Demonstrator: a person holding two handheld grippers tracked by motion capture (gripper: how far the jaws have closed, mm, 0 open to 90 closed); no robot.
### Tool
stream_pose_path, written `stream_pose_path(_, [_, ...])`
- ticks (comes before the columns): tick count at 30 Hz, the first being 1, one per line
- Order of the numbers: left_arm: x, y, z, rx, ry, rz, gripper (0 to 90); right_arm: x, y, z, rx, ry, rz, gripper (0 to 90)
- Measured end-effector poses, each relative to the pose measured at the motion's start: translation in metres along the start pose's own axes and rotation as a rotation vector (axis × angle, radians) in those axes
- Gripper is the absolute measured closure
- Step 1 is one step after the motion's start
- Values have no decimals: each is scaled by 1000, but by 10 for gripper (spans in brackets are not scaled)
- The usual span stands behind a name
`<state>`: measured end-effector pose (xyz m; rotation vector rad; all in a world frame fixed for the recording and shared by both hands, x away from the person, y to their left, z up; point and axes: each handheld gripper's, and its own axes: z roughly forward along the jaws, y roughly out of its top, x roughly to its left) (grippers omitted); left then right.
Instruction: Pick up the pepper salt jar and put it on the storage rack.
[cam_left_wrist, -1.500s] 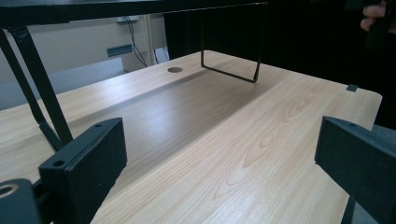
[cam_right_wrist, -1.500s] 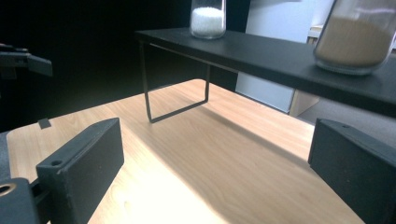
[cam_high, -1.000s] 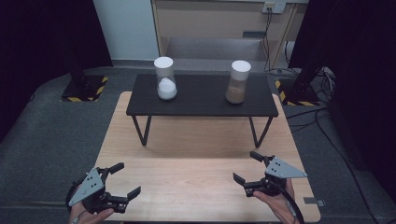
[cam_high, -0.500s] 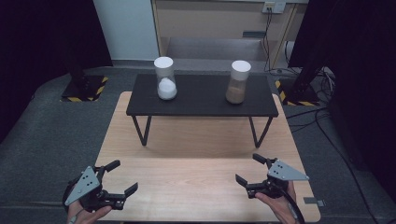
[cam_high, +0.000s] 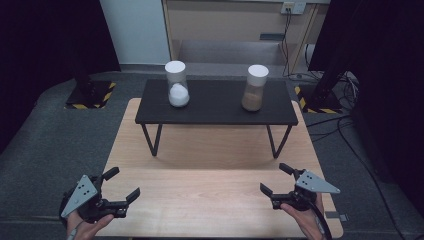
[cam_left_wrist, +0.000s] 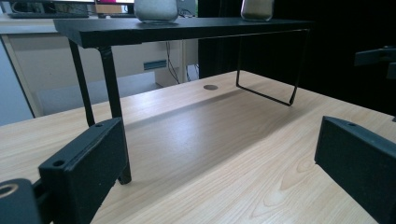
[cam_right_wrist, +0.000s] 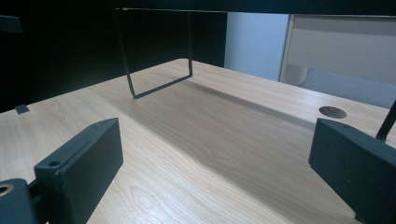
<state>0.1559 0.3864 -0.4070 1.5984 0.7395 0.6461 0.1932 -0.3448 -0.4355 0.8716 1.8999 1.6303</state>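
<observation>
Two clear jars with white lids stand on a low black shelf (cam_high: 215, 112) at the far side of the wooden table (cam_high: 215, 200). The left jar (cam_high: 177, 85) holds white powder, the right jar (cam_high: 254, 89) brown grains. My left gripper (cam_high: 122, 185) hovers open over the table's near left corner, nothing between its jaws. My right gripper (cam_high: 276, 179) is open near the front right edge, also holding nothing. In the left gripper view both jar bases, the white jar (cam_left_wrist: 155, 10) and the brown jar (cam_left_wrist: 257, 9), show on the shelf top (cam_left_wrist: 177, 29).
The shelf stands on thin black wire legs (cam_high: 150, 140) with open space beneath. A round cable hole (cam_left_wrist: 210, 87) sits in the tabletop. Grey floor (cam_high: 50, 140) surrounds the table, with hazard-striped stand bases (cam_high: 90, 97) and cables (cam_high: 345, 125) at the back.
Both grippers have drifted slightly toward the near edge of the table. The jars and shelf have not moved.
</observation>
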Motion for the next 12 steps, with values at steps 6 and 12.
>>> stream_pose_path(6, [-1,-1,-2,-7,9,-3,12,0,-1,0,-3,-1,6,34])
stream_pose_path(12, [-7,1,0,4,-8,20,12,1,1,2,0,8,2,29])
